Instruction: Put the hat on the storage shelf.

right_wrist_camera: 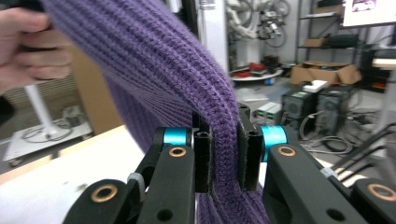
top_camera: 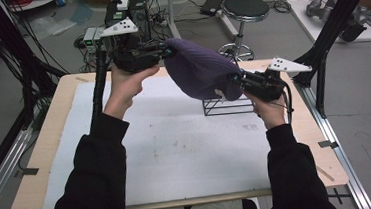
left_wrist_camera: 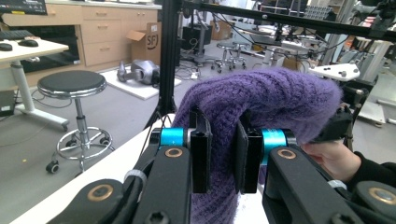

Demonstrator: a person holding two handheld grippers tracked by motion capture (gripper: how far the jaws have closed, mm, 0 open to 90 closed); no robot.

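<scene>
Both grippers clench the purple knit beanie (top_camera: 202, 70), held stretched in the air above the table's far edge. The left gripper (top_camera: 161, 50) pinches one end and the right gripper (top_camera: 235, 78) the other, just over a black wire rack (top_camera: 226, 106) near the far right corner.

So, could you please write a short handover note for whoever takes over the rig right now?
Left gripper: shut on one edge of the purple knit hat, held up over the far side of the table.
Right gripper: shut on the opposite edge of the hat, lower and to the right.
The hat hangs in the air between the two grippers, above the black wire rack standing on the white mat.
Done: hat lifted and gripped on both sides.
Left: probably lowering the hat onto the rack, then letting go; where it should end up is a guess.
</scene>
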